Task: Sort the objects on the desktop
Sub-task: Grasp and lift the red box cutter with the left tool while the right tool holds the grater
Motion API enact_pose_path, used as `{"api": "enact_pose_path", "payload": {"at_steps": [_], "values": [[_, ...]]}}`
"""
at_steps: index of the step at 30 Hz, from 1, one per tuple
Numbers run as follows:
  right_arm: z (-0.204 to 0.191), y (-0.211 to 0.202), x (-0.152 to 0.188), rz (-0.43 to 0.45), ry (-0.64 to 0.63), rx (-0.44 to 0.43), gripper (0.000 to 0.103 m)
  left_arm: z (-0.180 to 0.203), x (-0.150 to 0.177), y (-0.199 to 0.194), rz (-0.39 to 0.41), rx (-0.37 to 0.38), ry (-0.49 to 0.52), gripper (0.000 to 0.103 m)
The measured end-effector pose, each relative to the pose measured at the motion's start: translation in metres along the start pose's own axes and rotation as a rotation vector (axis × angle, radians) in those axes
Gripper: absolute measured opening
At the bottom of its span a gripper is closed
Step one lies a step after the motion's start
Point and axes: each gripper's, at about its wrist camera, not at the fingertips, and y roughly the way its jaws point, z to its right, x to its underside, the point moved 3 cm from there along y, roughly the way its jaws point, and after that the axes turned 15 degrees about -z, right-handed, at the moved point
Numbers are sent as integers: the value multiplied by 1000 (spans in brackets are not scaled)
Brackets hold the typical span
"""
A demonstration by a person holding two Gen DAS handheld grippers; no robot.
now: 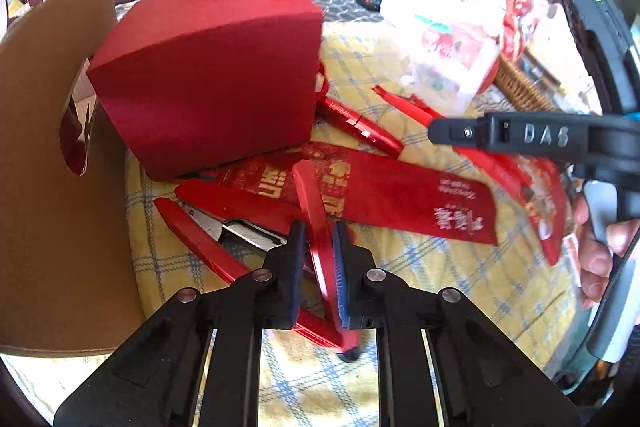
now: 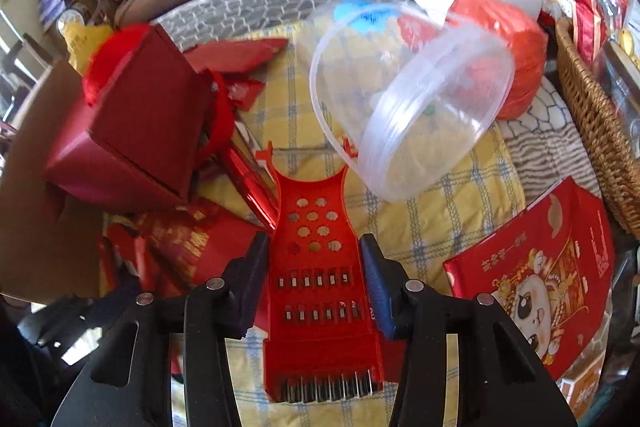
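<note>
Two grippers are both loaded. Your left gripper (image 1: 318, 259) is clamped on a thin red slicer blade insert (image 1: 316, 223), held edge-on between the blue pads just above the yellow checked cloth on the worktop (image 1: 440, 267). Your right gripper (image 2: 314, 283) has its jaws set wide on either side of a red grater panel (image 2: 320, 267), pads at or very near its long edges; whether they bear on it you cannot tell for sure from this view, though the panel seems lifted off the cloth. Beyond the left gripper lie more red slicer parts (image 1: 208, 219) and a red printed envelope (image 1: 400, 203), then the red gift box with ribbon handles (image 1: 208, 83) beside a cardboard box flap (image 1: 60, 147). Beyond the right gripper a clear plastic tub (image 2: 408, 107) lies on its side, with a wicker basket (image 2: 592, 119) and a red cartoon packet (image 2: 548, 287) off to the right. You appear to be mid-way through gathering the slicer pieces. Next, you likely need to carry both parts to one container, keeping the thin insert from twisting in the pads and the grater's teeth away from the cloth.
</note>
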Motion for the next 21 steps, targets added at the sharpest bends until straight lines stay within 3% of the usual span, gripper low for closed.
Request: {"api": "enact_pose_path", "payload": {"at_steps": [5, 10, 13, 14, 17, 18, 21], "values": [[-7, -23, -5, 68, 3, -57, 46, 9, 4, -22, 38, 23, 41, 2], [-20, -31, -17, 112, -1, -89, 46, 11, 4, -40, 68, 55, 55, 2], [-23, -33, -17, 116, -7, -89, 46, 7, 4, -37, 41, 43, 37, 3], [-22, -32, -15, 113, -8, -84, 46, 4, 5, -34, 37, 45, 22, 6], [-21, -28, -10, 88, -7, -60, 46, 7, 6, -21, 5, 50, 20, 27], [-20, -24, -10, 80, -6, -52, 46, 11, 5, -18, 8, 26, 35, 35], [-19, -18, -10, 62, -8, -46, 46, 18, -2, -13, 37, -48, 64, 44]]}}
